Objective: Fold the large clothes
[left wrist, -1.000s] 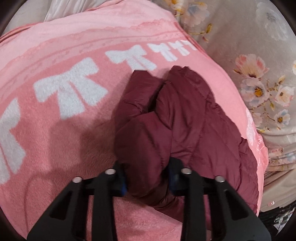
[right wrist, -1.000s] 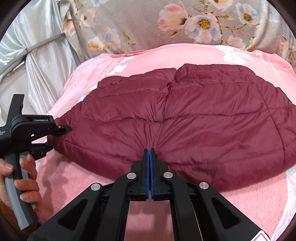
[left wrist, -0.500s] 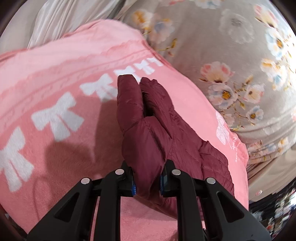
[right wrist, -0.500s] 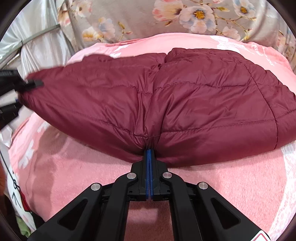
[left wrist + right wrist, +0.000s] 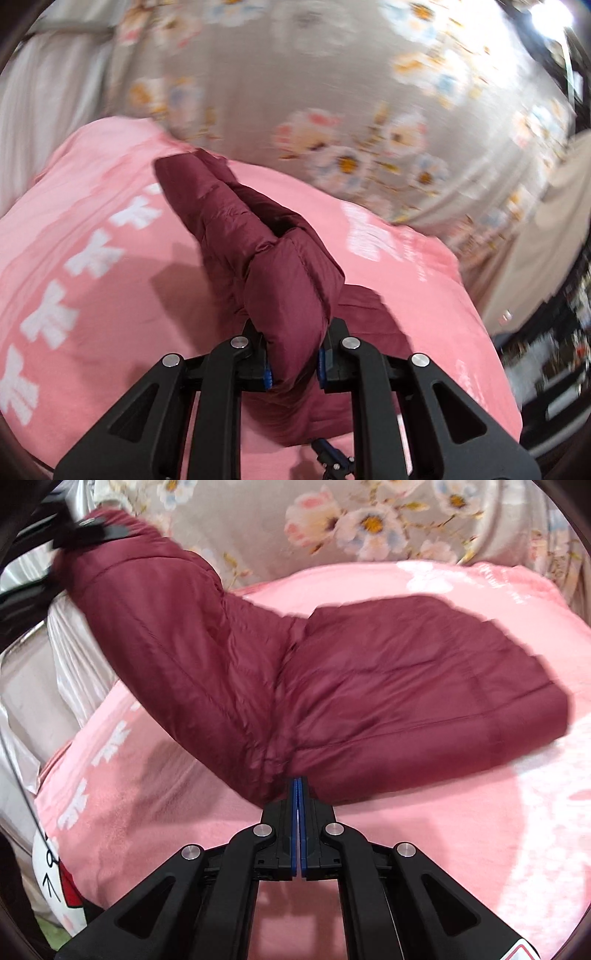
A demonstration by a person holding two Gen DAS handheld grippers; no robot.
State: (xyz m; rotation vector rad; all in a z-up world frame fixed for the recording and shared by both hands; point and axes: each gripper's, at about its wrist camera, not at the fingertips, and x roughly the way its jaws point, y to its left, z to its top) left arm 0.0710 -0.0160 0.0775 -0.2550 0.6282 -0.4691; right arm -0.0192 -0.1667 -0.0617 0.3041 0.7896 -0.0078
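Here, both hand-held grippers: left (image 5: 292, 363) pinching jacket (image 5: 369, 686); right (image 5: 298, 794) pressed together at hem.

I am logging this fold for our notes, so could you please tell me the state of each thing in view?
Maroon puffer jacket: one half lifted, other half flat on the blanket.
Left gripper: shut on the jacket's bunched end.
Right gripper: shut on the jacket's near edge.
Pink blanket: spread under the jacket.

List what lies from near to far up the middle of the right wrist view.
Right gripper, shut on the jacket's near edge → maroon puffer jacket, its left half lifted → pink blanket → floral sheet.
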